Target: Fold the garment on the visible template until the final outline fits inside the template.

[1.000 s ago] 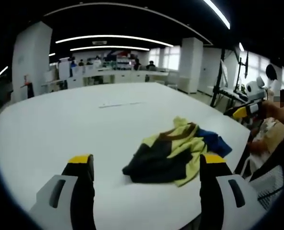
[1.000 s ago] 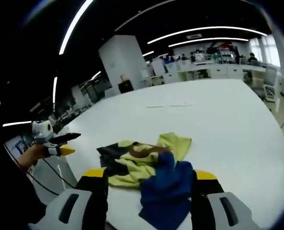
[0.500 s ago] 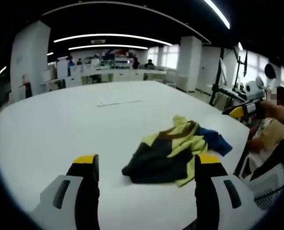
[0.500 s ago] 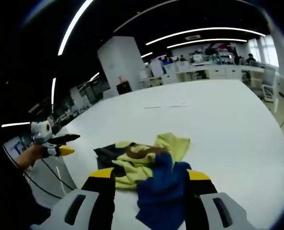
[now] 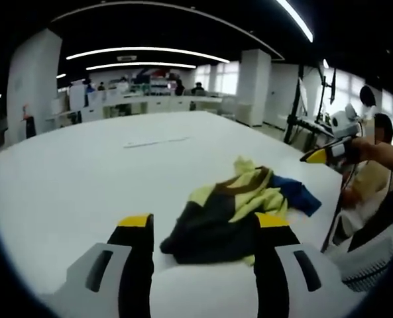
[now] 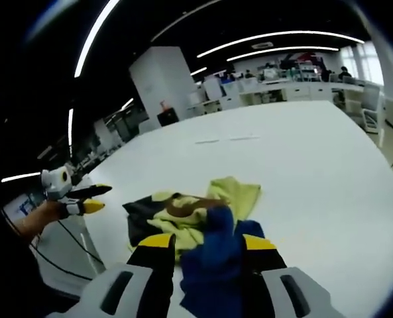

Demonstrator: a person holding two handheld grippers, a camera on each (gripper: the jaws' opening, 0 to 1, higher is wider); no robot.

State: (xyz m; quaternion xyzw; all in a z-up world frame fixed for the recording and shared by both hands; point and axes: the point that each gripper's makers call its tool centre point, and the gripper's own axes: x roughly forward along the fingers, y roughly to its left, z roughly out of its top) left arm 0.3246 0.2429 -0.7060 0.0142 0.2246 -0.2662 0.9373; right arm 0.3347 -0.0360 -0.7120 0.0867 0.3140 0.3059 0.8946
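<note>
Garment (image 5: 232, 211) crumpled on table (image 5: 83, 165)

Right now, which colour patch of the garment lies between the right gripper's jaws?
The blue patch. It bulges up between the right gripper's yellow-tipped jaws, while the yellow and dark patches lie farther out on the table.

The white table (image 5: 63, 179) is seen low and close from both views, from roughly opposite sides. The crumpled garment (image 5: 229, 212) is shared, lying just ahead of each camera, and each hand-held gripper is caught at the other view's edge.
</note>
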